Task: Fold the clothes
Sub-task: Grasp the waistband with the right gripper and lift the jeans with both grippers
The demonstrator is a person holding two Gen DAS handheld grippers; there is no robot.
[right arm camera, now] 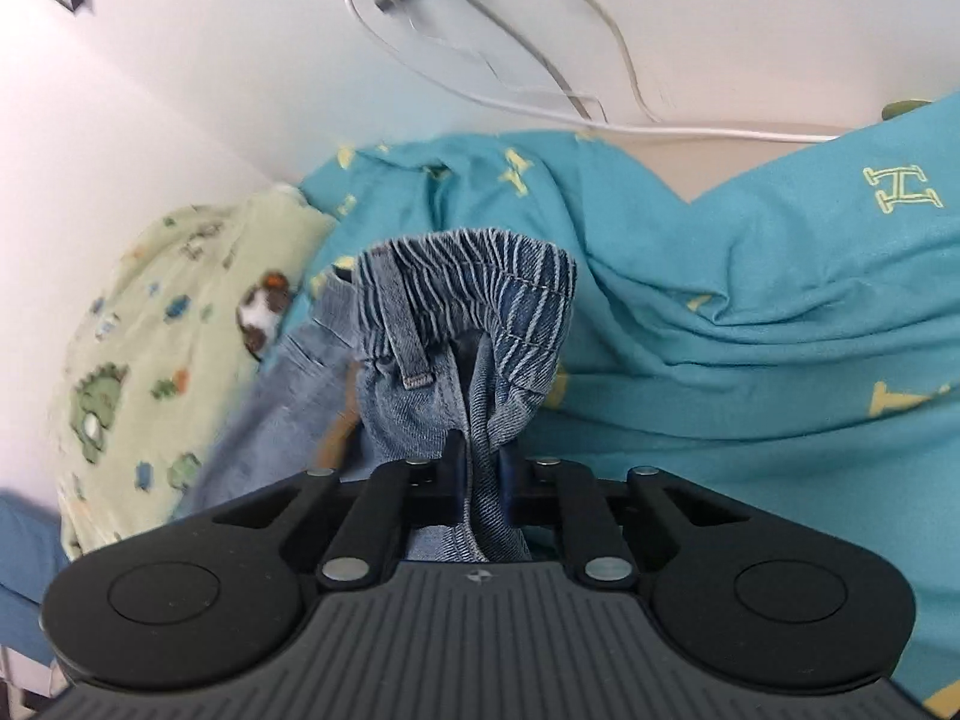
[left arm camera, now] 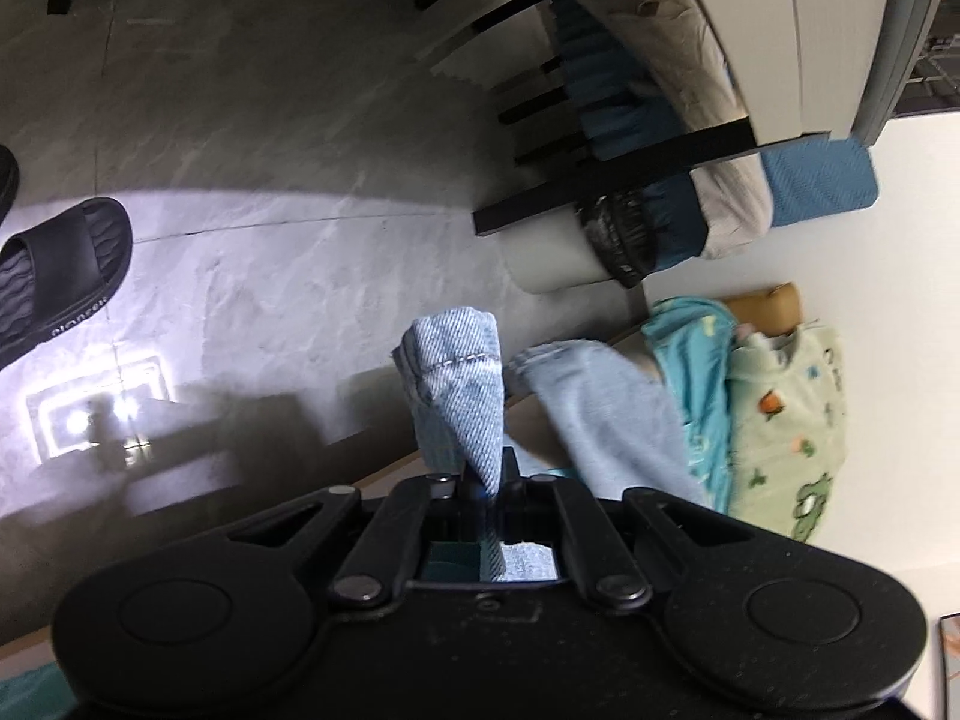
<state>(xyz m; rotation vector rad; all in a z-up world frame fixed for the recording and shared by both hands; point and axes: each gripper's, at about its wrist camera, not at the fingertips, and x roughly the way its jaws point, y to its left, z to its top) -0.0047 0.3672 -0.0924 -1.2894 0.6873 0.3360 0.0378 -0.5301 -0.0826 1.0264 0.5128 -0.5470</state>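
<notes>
Both jaws shut tight — jeans held
A hem is pinched by the left gripper (left arm camera: 487, 483), the jeans (right arm camera: 474, 324) waistband by the right gripper (right arm camera: 483, 471).

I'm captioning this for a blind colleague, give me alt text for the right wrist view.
The right gripper is shut on the bunched elastic waistband of small blue jeans, held up in front of the camera. Behind them lie a teal garment with yellow letters and a pale green dinosaur-print garment, with white cables against a white wall.

Jeans hem (left arm camera: 459, 384) in left gripper (left arm camera: 487, 483); waistband (right arm camera: 474, 294) in right gripper (right arm camera: 483, 468), teal garment (right arm camera: 750, 300) behind
</notes>
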